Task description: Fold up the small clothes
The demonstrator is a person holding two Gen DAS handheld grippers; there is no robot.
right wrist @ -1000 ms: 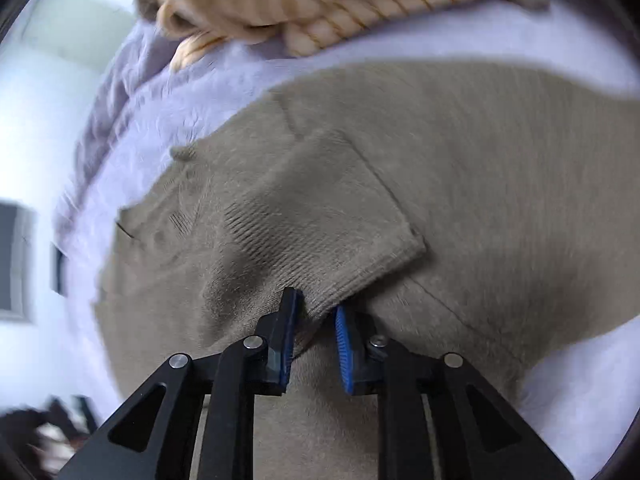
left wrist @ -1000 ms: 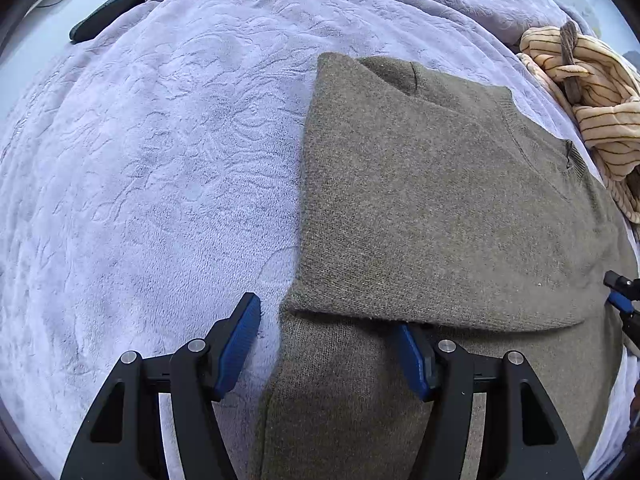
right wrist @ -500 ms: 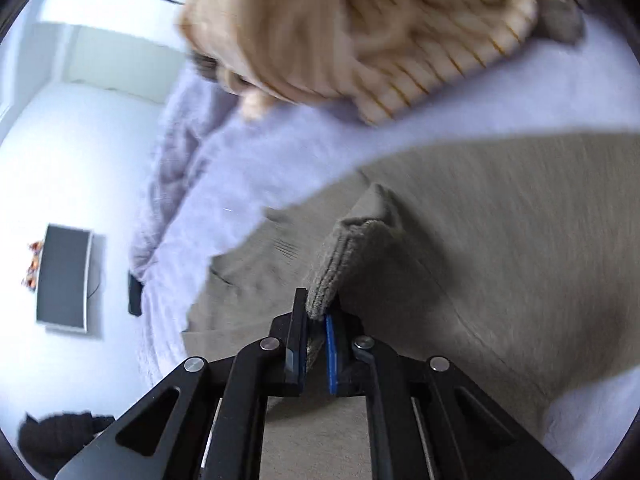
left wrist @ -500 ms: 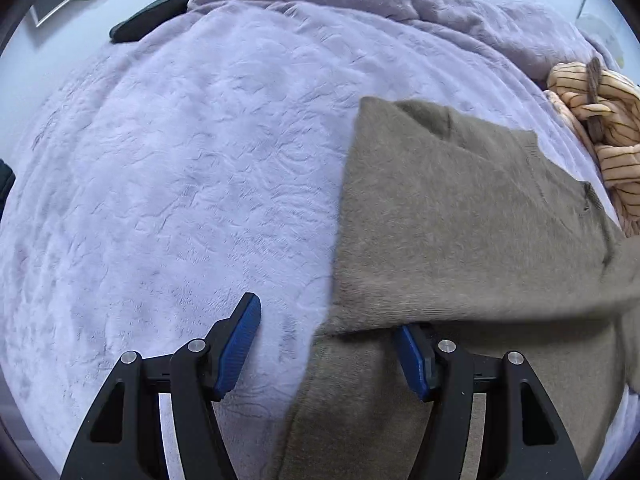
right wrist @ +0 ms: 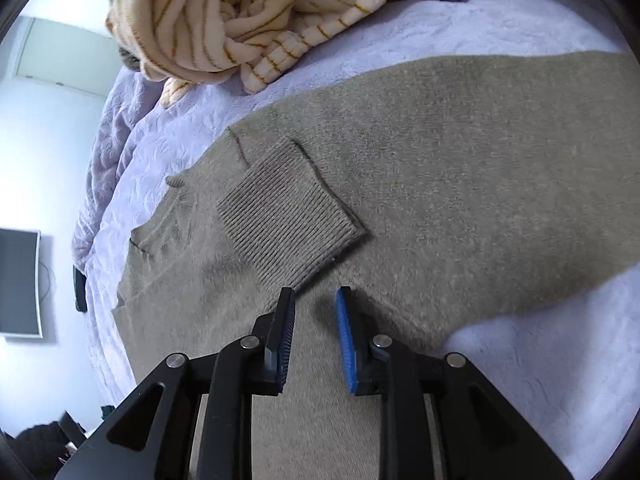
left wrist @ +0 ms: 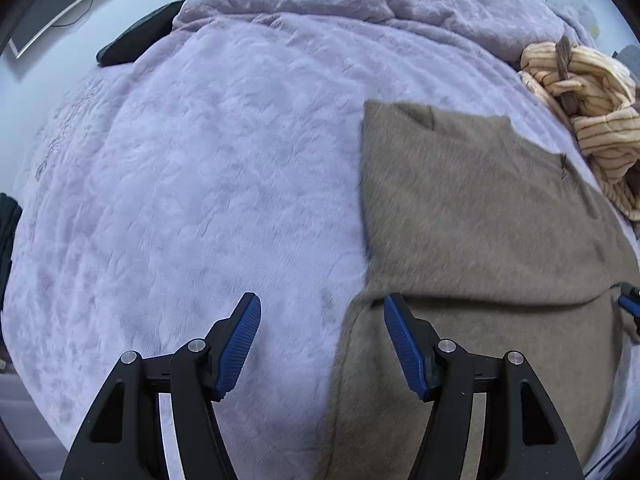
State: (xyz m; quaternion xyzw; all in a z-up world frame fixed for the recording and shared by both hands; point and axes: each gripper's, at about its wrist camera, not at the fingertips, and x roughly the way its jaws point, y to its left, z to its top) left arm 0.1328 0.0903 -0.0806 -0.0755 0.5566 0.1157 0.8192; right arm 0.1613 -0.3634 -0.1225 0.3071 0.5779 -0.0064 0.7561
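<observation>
An olive-brown knit sweater (left wrist: 480, 216) lies partly folded on the lilac bed cover (left wrist: 208, 184). My left gripper (left wrist: 322, 312) is open and empty, over the sweater's left edge where the folded layer ends. In the right wrist view the sweater (right wrist: 460, 168) has a sleeve folded across its body, and the ribbed cuff (right wrist: 288, 220) lies flat just beyond my right gripper (right wrist: 316, 300), which is open and empty. The right gripper's tip also shows at the left wrist view's right edge (left wrist: 628, 300).
A crumpled cream garment with brown stripes lies past the sweater (left wrist: 584, 120), (right wrist: 224, 20). The bunched duvet (left wrist: 360, 4) lies along the far side. A dark object (left wrist: 136, 36) sits at the bed's far left edge. A monitor (right wrist: 18, 284) hangs on the wall.
My right gripper held the cuff, laid it on the sweater body and opened. My left gripper drew back and to the left; it stayed open.
</observation>
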